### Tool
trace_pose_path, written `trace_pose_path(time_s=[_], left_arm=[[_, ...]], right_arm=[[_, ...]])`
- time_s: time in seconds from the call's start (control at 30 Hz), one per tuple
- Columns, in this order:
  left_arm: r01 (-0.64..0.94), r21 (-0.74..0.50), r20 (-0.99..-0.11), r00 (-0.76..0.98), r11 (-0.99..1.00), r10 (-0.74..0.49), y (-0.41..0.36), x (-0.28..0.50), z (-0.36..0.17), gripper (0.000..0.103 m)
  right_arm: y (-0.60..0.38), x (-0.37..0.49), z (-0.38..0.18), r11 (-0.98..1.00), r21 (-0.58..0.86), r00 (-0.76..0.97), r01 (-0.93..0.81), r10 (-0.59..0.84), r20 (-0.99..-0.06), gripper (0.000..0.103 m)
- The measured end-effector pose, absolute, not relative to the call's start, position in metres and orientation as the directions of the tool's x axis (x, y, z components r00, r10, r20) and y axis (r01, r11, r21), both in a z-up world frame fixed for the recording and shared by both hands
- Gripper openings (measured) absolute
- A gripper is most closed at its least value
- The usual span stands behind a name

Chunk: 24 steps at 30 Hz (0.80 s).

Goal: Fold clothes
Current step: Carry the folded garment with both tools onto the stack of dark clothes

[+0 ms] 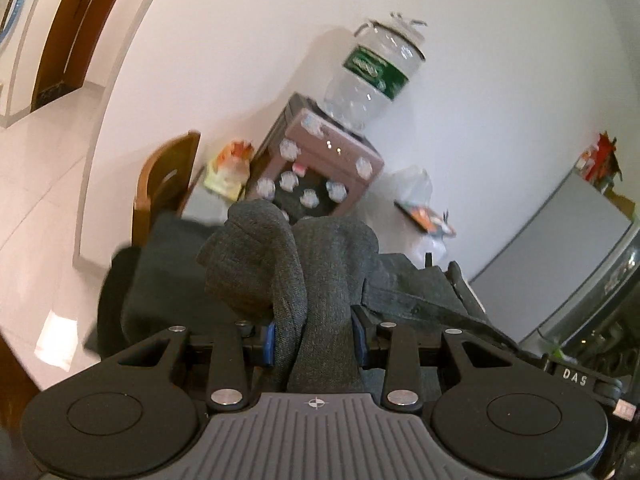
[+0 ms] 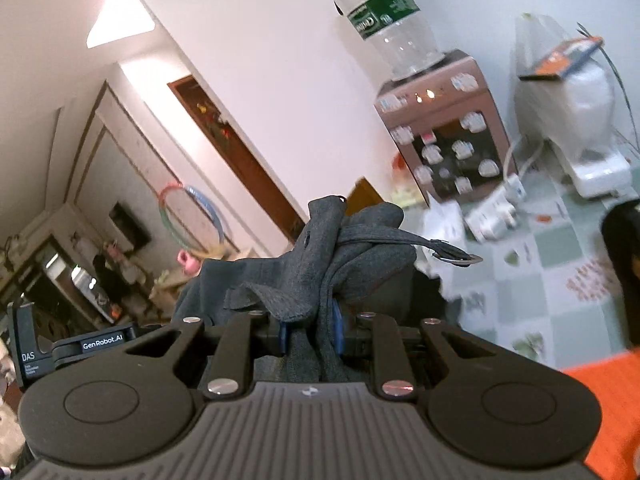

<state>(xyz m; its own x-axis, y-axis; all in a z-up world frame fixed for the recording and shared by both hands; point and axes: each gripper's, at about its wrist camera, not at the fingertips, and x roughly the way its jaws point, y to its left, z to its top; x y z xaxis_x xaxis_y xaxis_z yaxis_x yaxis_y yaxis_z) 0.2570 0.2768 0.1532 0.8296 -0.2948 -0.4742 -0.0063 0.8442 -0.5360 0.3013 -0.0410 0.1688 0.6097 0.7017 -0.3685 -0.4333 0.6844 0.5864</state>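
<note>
Closest to each camera, the left gripper point(image 1: 313, 338) pinches a thick bunch of the dark grey garment point(image 1: 280, 264) between its blue pads, and the right gripper point(image 2: 311, 330) pinches another bunch of the same cloth, from which a strap with a metal ring point(image 2: 460, 257) sticks out. I think both hold the garment lifted in the air, above the tiled cloth of the table point(image 2: 532, 280), so that it can hang and be laid out for a fold. Behind it stands the brown water dispenser point(image 1: 320, 160) with its big bottle point(image 1: 376, 76) against the white wall.
</note>
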Motion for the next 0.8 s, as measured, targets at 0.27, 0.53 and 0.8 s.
trace_pose_path(time_s=[0.27, 0.53, 0.8], left_arm=[[-0.006, -0.559, -0.478, 0.819, 0.829, -0.317, 0.337, 0.348, 0.142, 0.039], [-0.042, -0.598, -0.518, 0.783, 0.8, -0.346, 0.376, 0.412, 0.077, 0.041], [-0.05, -0.672, -0.502, 0.765, 0.739, -0.404, 0.395, 0.426, -0.007, 0.06]], right_arm=[[0.026, 0.385, 0.165, 0.699, 0.602, 0.638, -0.385, 0.673, -0.373, 0.024], [0.059, 0.45, 0.111, 0.708, 0.627, 0.626, -0.325, 0.658, -0.419, 0.025], [0.053, 0.474, 0.028, 0.713, 0.666, 0.604, -0.219, 0.635, -0.481, 0.031]])
